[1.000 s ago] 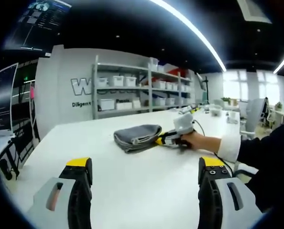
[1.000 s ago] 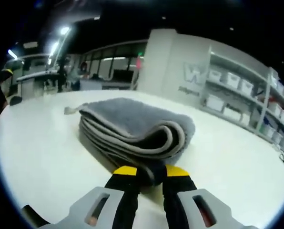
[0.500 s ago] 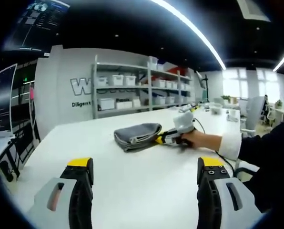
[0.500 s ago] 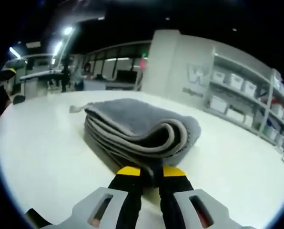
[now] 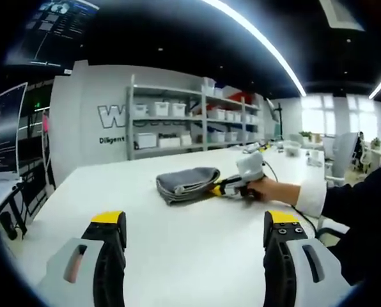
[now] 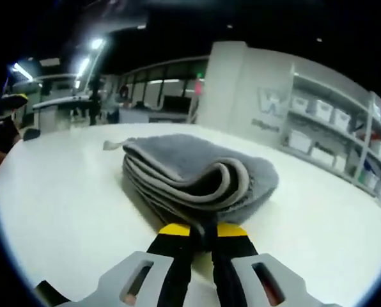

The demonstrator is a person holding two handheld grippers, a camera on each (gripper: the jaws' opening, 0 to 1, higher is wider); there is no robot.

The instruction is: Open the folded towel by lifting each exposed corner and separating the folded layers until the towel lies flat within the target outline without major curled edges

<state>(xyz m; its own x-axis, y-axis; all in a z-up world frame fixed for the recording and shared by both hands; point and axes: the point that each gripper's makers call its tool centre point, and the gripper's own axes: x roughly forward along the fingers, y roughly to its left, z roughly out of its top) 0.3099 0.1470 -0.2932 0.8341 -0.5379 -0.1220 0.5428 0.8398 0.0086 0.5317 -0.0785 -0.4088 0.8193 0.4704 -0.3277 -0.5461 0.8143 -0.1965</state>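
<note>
The soft, limp, light towel should drape once lifted: the right gripper pinches its near folded edge, while the left gripper waits spread above the desk.

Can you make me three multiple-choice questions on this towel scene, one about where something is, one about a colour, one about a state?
1. Where does the towel lie?
A. on the white table
B. on a shelf
C. on a chair

2. What colour is the towel?
A. red
B. grey
C. green

3. How does the right hand-held gripper stand?
A. wide open above the towel
B. lying off the table
C. shut on the towel's near edge

Answers: 1 A, it rests on the tabletop; 2 B, its pile is grey in both views; 3 C, its yellow-tipped jaws pinch a fold, while the left hand-held gripper is open.
</note>
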